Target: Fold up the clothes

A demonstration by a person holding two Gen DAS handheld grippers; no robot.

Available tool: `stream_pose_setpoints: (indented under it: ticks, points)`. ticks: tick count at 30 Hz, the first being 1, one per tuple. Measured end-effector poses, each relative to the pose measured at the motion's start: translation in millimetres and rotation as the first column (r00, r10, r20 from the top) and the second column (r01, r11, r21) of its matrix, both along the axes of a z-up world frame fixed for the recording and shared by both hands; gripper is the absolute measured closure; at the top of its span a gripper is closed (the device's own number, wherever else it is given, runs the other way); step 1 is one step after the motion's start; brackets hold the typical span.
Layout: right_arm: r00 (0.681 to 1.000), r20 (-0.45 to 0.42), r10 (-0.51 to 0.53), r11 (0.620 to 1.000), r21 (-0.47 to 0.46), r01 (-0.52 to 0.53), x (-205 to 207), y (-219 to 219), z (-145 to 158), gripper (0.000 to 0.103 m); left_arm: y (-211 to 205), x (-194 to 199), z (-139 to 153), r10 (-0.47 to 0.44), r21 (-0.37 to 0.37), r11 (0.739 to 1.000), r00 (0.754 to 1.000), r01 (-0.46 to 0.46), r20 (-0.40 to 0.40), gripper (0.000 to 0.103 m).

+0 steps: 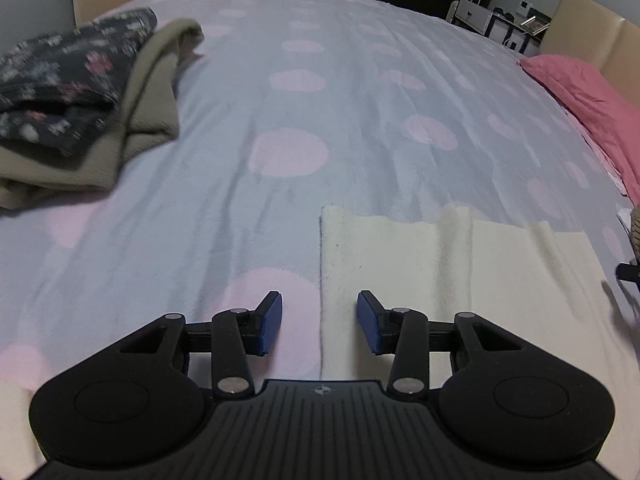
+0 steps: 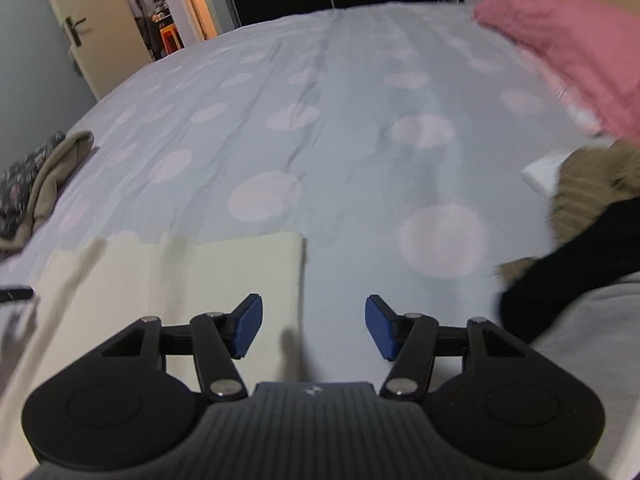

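Left gripper (image 1: 320, 322): jaws parted about halfway, nothing between the blue pads (image 1: 270, 320). It hangs above the left edge of the cream cloth (image 1: 400, 264), one pad over the bedspread, the other over the cloth.

Right gripper (image 2: 314, 326): jaws parted a little wider, also holding nothing. Its left pad sits over the cream cloth (image 2: 200, 280), near the cloth's right edge; its right pad is over bare bedspread.

Cream cloth: folded flat, rectangular, lying at the near edge of the bed, between the two grippers.

Bedspread (image 1: 340, 100): pale blue with pink dots, lightly creased, covering the whole bed.

Far left: olive-beige garment (image 1: 132, 120), bunched, with a dark floral garment (image 1: 60, 80) lying on top of it.

Far right: pink pillow (image 1: 592, 96) against a beige headboard (image 1: 592, 28).

Near right, right wrist view: tan knitted garment (image 2: 592, 184) partly under a black garment (image 2: 568, 268); a small white item (image 2: 544, 172) just beside them, too blurred to identify.

Far left background: open door (image 2: 76, 28).
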State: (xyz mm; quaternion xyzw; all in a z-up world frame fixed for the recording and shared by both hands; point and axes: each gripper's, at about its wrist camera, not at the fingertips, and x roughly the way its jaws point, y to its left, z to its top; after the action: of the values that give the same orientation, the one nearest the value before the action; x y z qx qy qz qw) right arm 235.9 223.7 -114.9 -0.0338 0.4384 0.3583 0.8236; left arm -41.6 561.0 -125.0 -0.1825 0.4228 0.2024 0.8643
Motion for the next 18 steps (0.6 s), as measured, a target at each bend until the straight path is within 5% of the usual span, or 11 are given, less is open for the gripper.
stream_pose_setpoints:
  ticks: [6, 8, 9, 10, 18]
  points:
    - [0.999, -0.027, -0.021, 0.998, 0.063, 0.023, 10, 25, -19, 0.044, -11, 7, -1, -0.013, 0.059, 0.998, 0.998, 0.009, 0.068, 0.089]
    - [0.999, -0.038, 0.002, 0.997, 0.079, 0.001, 9, 30, -19, 0.063, -14, 10, 2, -0.027, 0.074, 0.997, 0.997, 0.021, 0.076, 0.097]
    - [0.999, -0.037, 0.013, 0.997, 0.072, -0.01, 9, 33, -18, 0.085, -17, 11, 4, -0.025, 0.098, 0.995, 0.997, 0.018, 0.07, 0.101]
    - [0.999, -0.036, 0.024, 0.998, 0.062, -0.021, 9, 35, -18, 0.097, -17, 13, 6, -0.023, 0.11, 0.994, 0.998, 0.016, 0.066, 0.101]
    - [0.996, 0.086, -0.025, 0.998, 0.051, 0.021, 11, 23, 9, 0.098, -2, 8, 29, 0.049, 0.158, 0.985, 0.995, -0.062, 0.083, 0.101]
